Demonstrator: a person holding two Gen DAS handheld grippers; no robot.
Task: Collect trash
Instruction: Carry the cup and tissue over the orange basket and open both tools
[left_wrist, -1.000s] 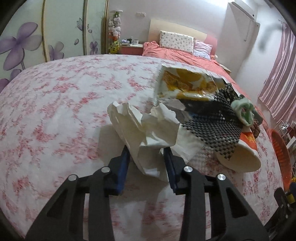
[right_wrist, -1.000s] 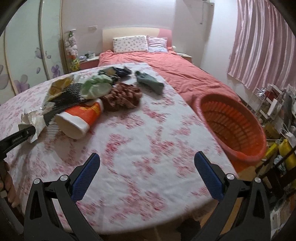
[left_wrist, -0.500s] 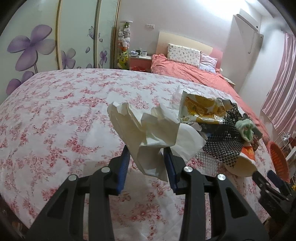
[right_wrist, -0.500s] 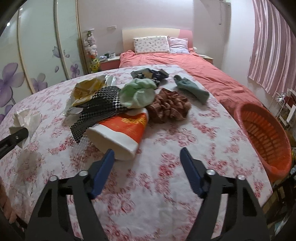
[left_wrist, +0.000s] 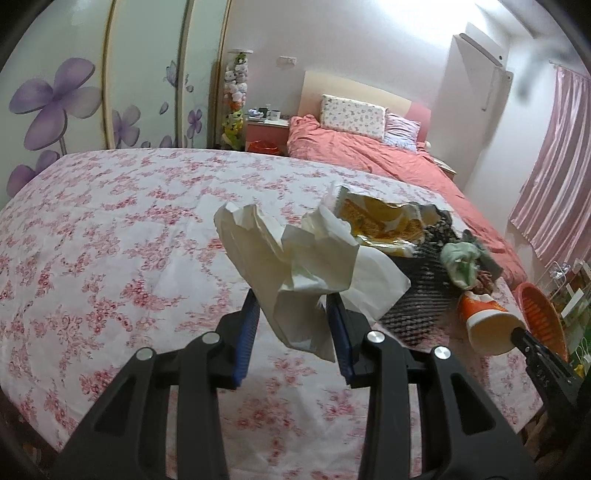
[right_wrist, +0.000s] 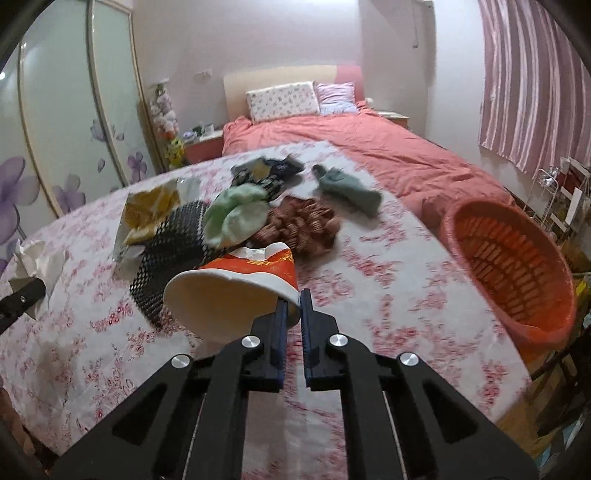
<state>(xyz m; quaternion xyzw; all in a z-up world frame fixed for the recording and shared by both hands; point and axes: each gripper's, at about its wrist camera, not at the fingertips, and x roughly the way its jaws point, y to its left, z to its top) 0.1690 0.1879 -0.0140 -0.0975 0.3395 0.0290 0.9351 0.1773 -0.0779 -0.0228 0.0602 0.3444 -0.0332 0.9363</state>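
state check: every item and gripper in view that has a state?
left gripper: shut on crumpled paper
crumpled paper: held, lifted off the table
right gripper: shut on paper cup rim
paper cup: on its side, mouth toward camera
snack bag: torn open, lying flat
orange basket: tilted beside the table, looks empty
green cloth: bunched on the pile

coral bed (right_wrist: 369, 155), pink curtains (right_wrist: 524, 85), floral wardrobe (left_wrist: 74, 99)

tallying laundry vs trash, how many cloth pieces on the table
4: light green cloth on the black mesh, brown ruffled one beside it, dark patterned one behind, grey-green sock rightmost. More may hide underneath.
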